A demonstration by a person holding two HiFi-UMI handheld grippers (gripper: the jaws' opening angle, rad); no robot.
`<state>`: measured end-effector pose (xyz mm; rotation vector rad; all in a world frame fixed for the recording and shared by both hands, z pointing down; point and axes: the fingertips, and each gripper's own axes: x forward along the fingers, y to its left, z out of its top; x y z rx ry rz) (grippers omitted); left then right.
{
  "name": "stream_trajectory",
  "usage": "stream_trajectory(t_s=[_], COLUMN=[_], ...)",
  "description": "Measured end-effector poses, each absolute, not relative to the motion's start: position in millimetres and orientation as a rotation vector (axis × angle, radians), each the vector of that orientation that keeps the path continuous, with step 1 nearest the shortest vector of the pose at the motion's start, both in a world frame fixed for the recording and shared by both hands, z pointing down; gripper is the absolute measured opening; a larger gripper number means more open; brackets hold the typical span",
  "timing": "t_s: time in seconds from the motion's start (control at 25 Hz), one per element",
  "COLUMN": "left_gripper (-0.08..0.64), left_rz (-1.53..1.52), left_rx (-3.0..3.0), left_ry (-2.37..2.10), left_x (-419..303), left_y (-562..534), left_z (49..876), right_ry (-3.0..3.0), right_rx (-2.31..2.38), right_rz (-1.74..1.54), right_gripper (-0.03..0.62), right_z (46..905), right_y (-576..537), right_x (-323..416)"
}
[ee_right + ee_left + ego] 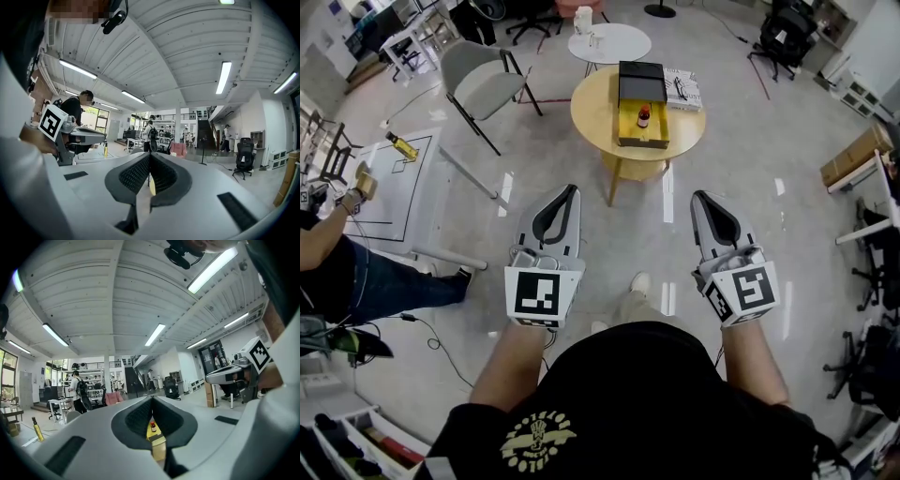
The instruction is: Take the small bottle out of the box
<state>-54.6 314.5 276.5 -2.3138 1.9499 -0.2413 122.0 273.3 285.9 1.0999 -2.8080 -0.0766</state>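
Pale office floor; round table (591,111) bearing open box (627,124) with small bottle (644,116); chair (478,80) beside table. Left gripper (572,190) and right gripper (698,196) pressed together, empty.

- The head view is taken from high up on the person's head. It is aimed steeply down at the pale grey shiny floor (750,141), and the round yellow wooden table (591,112) is seen well ahead.
- The left gripper view is taken from on the grey plastic left gripper (152,399), very near its jaws. It is aimed level across the room.
- The right gripper view is taken the same way from the grey plastic right gripper (150,155).
- The table is shared by the head view and the left gripper view, where it is seen far off past the jaws.
- Each gripper is seen at the edge of the other gripper's view.
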Motion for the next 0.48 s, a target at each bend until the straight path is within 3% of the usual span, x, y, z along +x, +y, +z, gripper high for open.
stream_trajectory(t_s=[0.48], left_gripper=[0.015], left_rz=[-0.269], left_rx=[-2.387], left_ry=[1.955], left_x=[-41], left_y=[233], left_z=[298], right_ry=[-2.803], right_rx=[1.056], right_rz=[-0.007], right_gripper=[0.015], right_z=[301], right_y=[194], right_x=[123])
